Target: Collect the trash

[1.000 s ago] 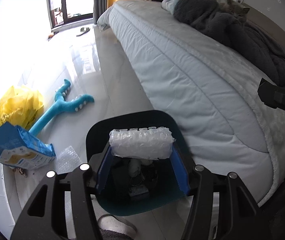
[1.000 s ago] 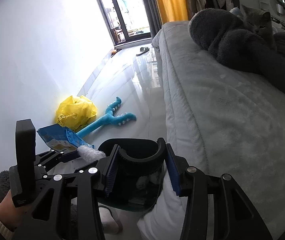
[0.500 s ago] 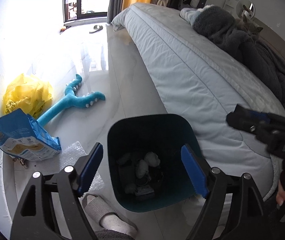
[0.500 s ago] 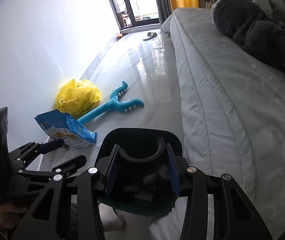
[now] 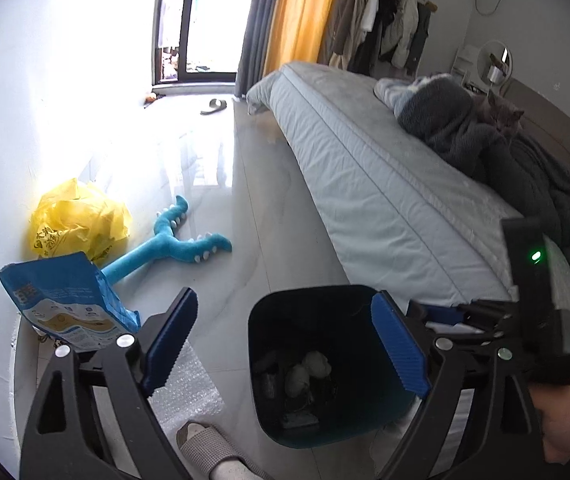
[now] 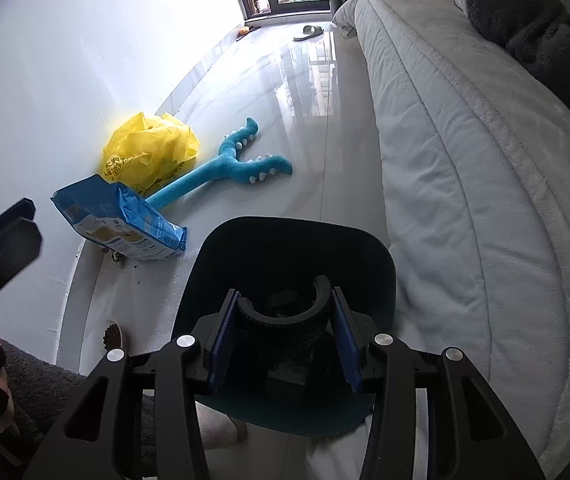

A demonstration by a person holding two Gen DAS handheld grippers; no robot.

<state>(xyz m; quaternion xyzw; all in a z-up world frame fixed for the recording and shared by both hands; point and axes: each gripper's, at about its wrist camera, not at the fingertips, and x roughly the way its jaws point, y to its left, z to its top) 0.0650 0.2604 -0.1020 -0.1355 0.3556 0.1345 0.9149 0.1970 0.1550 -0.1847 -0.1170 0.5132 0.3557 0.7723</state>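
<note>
I can't make out much inside the dark trash bin (image 5: 327,364): a few pale crumpled wads at the bottom, the rest lost in shadow. My left gripper (image 5: 285,340) hangs above the bin with its blue pads (image 5: 399,344) spread wide and nothing between them. A sheet of bubble wrap (image 5: 183,394) lies on the floor, partly covered by the left finger. My right gripper (image 6: 285,334) sits over the bin's near rim (image 6: 221,248), clenched on a black ribbed ring (image 6: 285,320) whose lower half is hidden. A blue snack bag (image 6: 119,224), a yellow plastic bag (image 6: 149,154) and a teal plush toy (image 6: 225,168) lie by the wall.
</note>
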